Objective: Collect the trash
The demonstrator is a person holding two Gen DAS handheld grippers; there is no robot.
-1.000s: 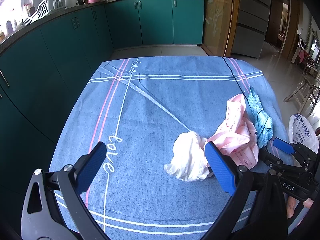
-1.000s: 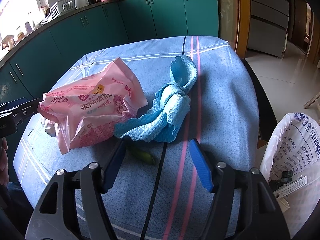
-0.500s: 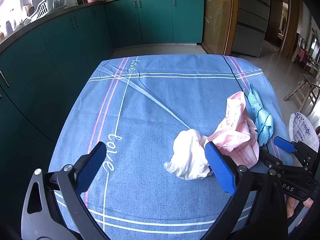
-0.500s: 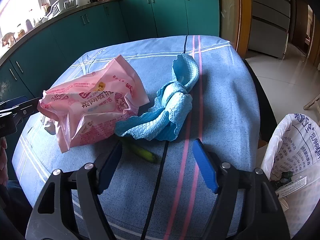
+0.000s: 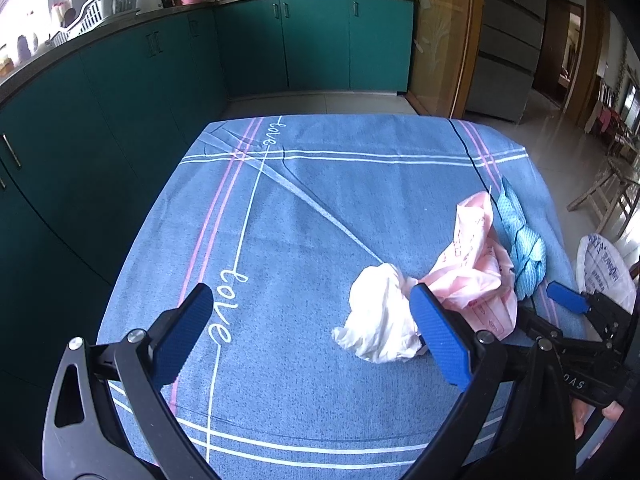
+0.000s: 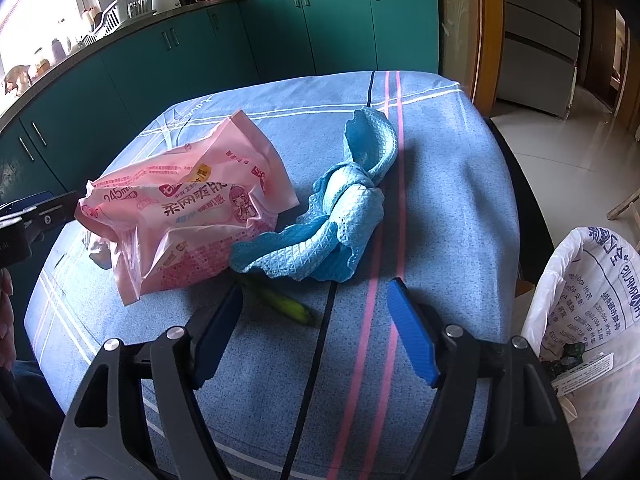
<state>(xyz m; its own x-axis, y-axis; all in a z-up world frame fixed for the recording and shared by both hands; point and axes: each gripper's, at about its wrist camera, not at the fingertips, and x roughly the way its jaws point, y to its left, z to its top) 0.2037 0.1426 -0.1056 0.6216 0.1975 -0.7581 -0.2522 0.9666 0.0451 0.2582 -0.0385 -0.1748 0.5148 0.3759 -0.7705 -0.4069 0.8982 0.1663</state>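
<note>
On the table covered by a blue striped tablecloth (image 5: 320, 200), four items are found grouped toward its right edge: a crumpled white paper tissue (image 5: 380, 320), a pink printed plastic wrapper (image 6: 188, 216), a knotted light-blue waffle-weave cloth (image 6: 340, 216) and a small green pod-like scrap (image 6: 288, 306). The wrapper is seen touching the tissue and the cloth; the scrap lies just beside the cloth's near edge. The left gripper (image 5: 312, 340) is held wide above the near edge, nothing between its blue pads. The right gripper (image 6: 316, 328) is likewise spread wide, with the scrap near its left finger. A white printed bag-lined bin (image 6: 592, 300) is noted beside the table's right edge.
</note>
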